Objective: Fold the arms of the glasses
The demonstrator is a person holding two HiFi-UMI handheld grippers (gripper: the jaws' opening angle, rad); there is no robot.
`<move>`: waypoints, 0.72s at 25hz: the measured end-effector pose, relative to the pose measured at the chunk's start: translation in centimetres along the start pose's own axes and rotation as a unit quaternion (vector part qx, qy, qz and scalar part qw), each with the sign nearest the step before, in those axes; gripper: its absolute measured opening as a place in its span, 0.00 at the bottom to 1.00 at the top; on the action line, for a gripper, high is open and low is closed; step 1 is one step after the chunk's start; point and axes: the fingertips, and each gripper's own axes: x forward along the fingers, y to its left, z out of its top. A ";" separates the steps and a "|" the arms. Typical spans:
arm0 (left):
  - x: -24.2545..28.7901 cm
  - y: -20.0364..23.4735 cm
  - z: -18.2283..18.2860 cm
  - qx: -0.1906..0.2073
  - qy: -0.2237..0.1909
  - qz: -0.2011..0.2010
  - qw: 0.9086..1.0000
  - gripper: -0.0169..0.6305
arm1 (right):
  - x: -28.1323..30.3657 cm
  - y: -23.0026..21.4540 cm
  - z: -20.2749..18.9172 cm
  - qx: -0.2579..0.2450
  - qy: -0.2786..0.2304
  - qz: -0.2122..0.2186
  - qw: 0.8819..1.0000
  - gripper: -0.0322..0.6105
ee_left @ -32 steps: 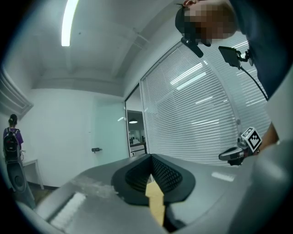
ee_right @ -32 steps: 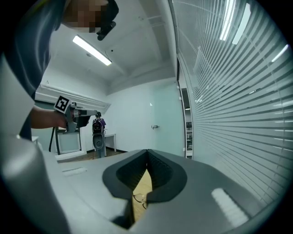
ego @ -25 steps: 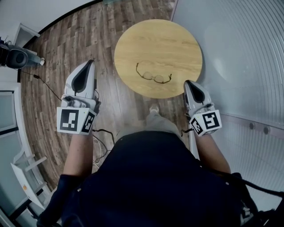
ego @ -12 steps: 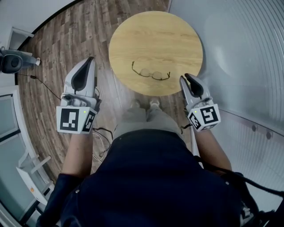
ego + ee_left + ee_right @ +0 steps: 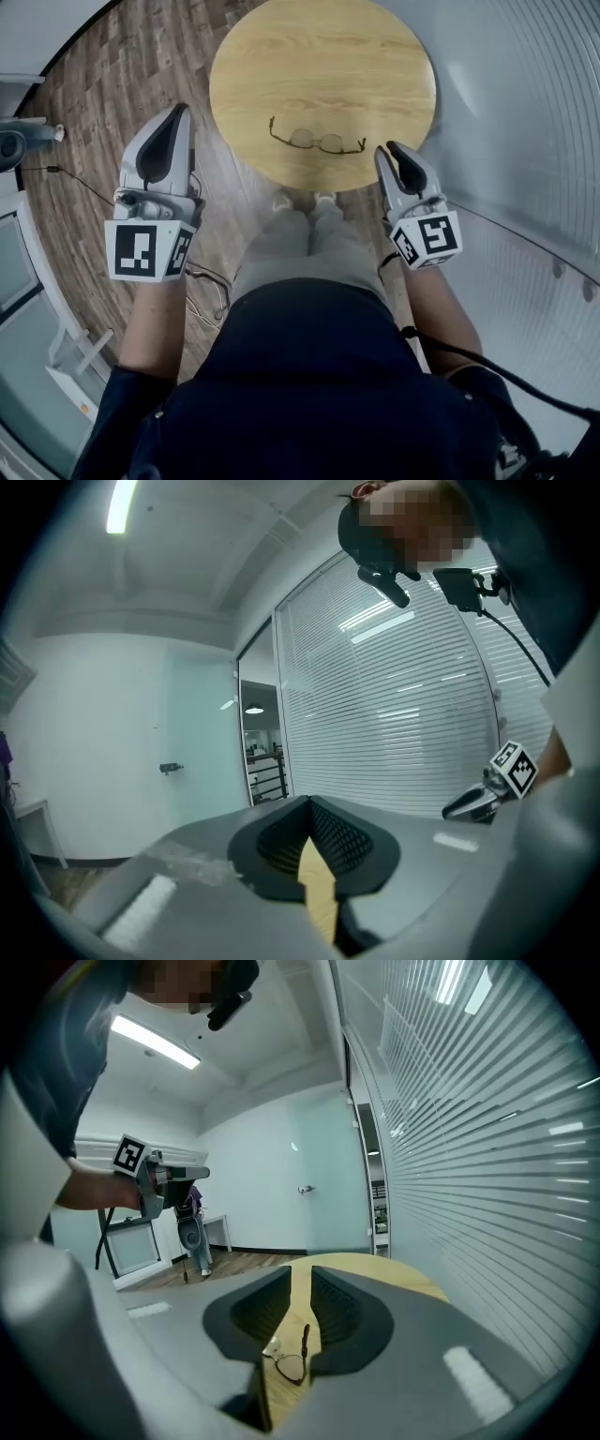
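Both left tool (image 5: pixel 175 116) and right tool (image 5: pixel 395 152) near open-armed glasses (image 5: pixel 317 142) on round table (image 5: pixel 319 56).

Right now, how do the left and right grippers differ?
The grey left gripper has its claw tips together; the grey right gripper shows a narrow gap. The right gripper sits at the rim of the round light wooden table, near the thin dark-framed glasses; the left gripper is beside it, over the brown plank floor. The right gripper's view frames the glasses between its claws; the left gripper's shows only bare wood. Both are empty.
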 end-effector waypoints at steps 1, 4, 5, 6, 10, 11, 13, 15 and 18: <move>0.3 0.0 -0.5 0.000 0.004 -0.003 1.000 0.03 | 0.4 -0.2 -0.4 0.001 0.003 -0.002 1.000 0.16; 0.9 0.1 -1.9 -0.001 0.014 -0.012 1.000 0.03 | 1.2 -0.5 -1.8 0.006 0.015 -0.010 1.000 0.17; 1.1 0.1 -2.3 -0.002 0.017 -0.015 1.000 0.03 | 1.4 -0.6 -2.2 0.008 0.019 -0.011 1.000 0.17; 1.3 0.2 -2.8 -0.003 0.019 -0.016 1.000 0.03 | 1.7 -0.6 -2.6 0.009 0.021 -0.012 1.000 0.17; 2.3 0.5 -4.7 -0.010 0.028 -0.016 0.999 0.03 | 2.5 -0.9 -4.4 0.013 0.030 -0.015 0.999 0.17; 2.5 0.5 -4.9 -0.012 0.029 -0.017 0.999 0.03 | 2.6 -1.0 -4.8 0.013 0.034 -0.017 0.999 0.17; 2.8 0.4 -5.1 -0.012 0.032 -0.022 0.999 0.03 | 2.9 -1.1 -5.4 0.011 0.039 -0.021 0.999 0.17; 3.0 0.5 -5.1 -0.010 0.035 -0.027 0.999 0.03 | 3.3 -1.1 -5.9 0.011 0.043 -0.025 0.999 0.17; 3.6 0.7 -5.4 -0.006 0.040 -0.031 0.999 0.03 | 3.9 -1.3 -6.7 0.017 0.053 -0.026 0.998 0.17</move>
